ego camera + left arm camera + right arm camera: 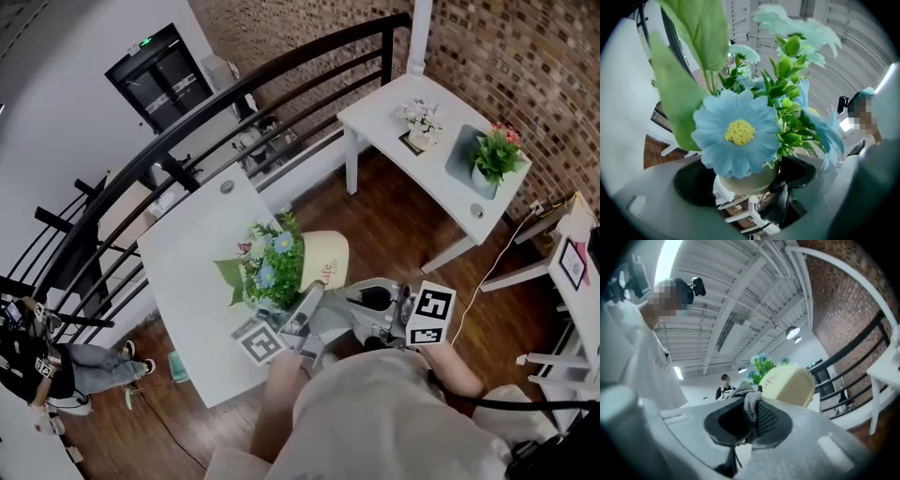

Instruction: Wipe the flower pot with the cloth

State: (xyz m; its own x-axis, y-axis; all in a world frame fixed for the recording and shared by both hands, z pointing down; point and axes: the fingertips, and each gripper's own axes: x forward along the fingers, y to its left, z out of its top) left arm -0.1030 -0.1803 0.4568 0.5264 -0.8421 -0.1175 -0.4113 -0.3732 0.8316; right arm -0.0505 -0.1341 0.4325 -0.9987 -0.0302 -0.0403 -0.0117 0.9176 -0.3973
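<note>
A cream flower pot (pixel 325 260) with blue and white flowers (pixel 268 265) is held tipped on its side above the near edge of a white table (pixel 187 262). My left gripper (pixel 306 302) is shut on the pot's rim (pixel 747 180), with the blue flower (pixel 738 132) right in front of its camera. My right gripper (pixel 364 300) is just right of the pot and shut on a grey cloth (pixel 752 408). In the right gripper view the cloth bunches between the jaws, and the pot (pixel 787 383) lies just beyond it. Whether the cloth touches the pot I cannot tell.
A black railing (pixel 216 103) curves behind the table. To the right stands a second white table (pixel 375 117) with two small potted plants (pixel 420 122) (pixel 492 155). A brick wall is behind it. A person (pixel 56 361) stands at the lower left.
</note>
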